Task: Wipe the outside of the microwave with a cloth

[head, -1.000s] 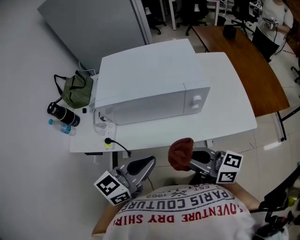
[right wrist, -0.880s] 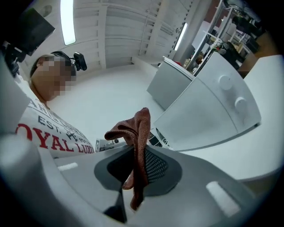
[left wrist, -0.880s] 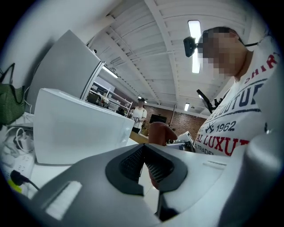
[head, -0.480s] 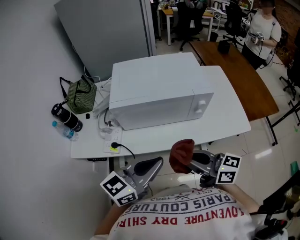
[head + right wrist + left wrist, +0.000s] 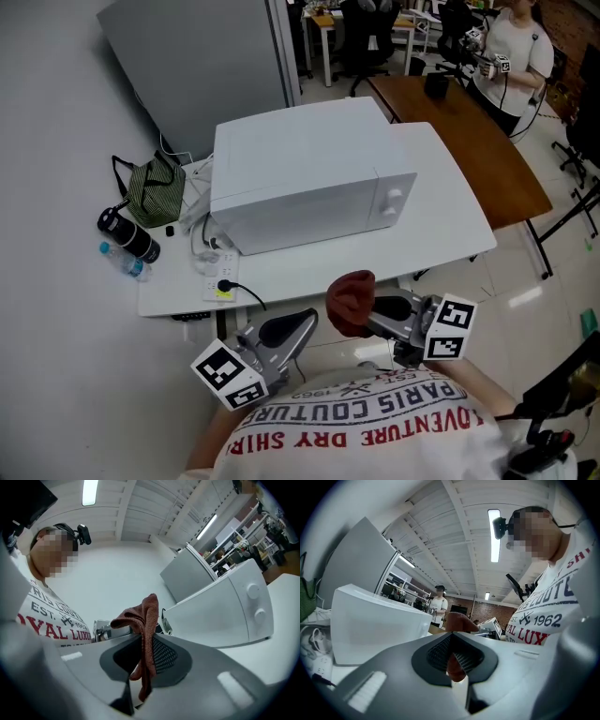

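- While both grippers hang low in front of the person's chest, short of the white table's (image 5: 441, 234) near edge, neither one touches the microwave (image 5: 300, 178).
- Right gripper (image 5: 373, 314) points left and slightly forward in the head view; its jaws are clamped on a rust-red cloth (image 5: 349, 302).
- Seen in the right gripper view, the cloth (image 5: 145, 620) is pinched in the right gripper (image 5: 143, 660), a crumpled fold standing above the pads and a thin tail hanging below them.
- Left gripper (image 5: 302, 323) sits just beside it, angled forward and to the right. Its own view shows the jaws a narrow slit apart with nothing gripped (image 5: 454, 660); the cloth (image 5: 458, 620) shows beyond them.
- Farther off, the microwave stands on the table, a plain white box with its front towards the person and two round knobs on the right of that front.
- Left of the microwave lie a green striped bag (image 5: 155, 187) and a dark bottle (image 5: 128, 234).
- Beyond the white table stands a brown table (image 5: 469, 131).
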`<state>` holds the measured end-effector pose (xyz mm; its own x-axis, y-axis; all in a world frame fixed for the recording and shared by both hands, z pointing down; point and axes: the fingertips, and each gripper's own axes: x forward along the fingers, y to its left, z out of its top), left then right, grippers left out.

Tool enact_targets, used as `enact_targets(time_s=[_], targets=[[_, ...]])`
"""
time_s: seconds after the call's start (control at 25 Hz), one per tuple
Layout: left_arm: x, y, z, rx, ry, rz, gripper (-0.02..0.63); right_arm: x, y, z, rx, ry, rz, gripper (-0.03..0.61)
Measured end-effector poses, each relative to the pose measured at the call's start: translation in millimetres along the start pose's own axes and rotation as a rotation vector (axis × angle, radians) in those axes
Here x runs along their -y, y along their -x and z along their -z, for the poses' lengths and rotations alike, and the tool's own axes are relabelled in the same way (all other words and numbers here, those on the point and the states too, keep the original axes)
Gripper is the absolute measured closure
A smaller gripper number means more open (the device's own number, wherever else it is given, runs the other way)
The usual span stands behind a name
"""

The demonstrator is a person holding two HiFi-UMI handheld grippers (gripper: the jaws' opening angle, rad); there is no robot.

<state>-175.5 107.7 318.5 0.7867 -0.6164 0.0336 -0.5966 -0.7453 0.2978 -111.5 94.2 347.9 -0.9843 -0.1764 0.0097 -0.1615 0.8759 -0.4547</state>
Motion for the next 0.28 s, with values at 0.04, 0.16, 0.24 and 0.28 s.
enact_targets(time_s=[0.04, 0.16, 0.24, 0.28], targets=[[0.2, 1.2, -0.4, 0.001, -0.001, 0.001, 0.607, -1.3, -1.5, 0.1, -0.003, 0.006, -0.001, 0.538], [0.0, 5.2, 1.5, -0.006, 0.003, 0.005, 0.607, -5.7, -5.7, 1.1, -0.01, 0.018, -0.006, 0.538], [-1.1, 7.9, 2.6, -0.005, 0.009, 0.004, 0.607, -8.1, -8.1, 2.3, -0.013, 0.018, -0.01, 0.538], [-1.7, 9.2, 3.0, -0.004, 0.013, 0.003, 0.607, -9.3, -9.3, 2.9, -0.015, 0.018, -0.011, 0.538]])
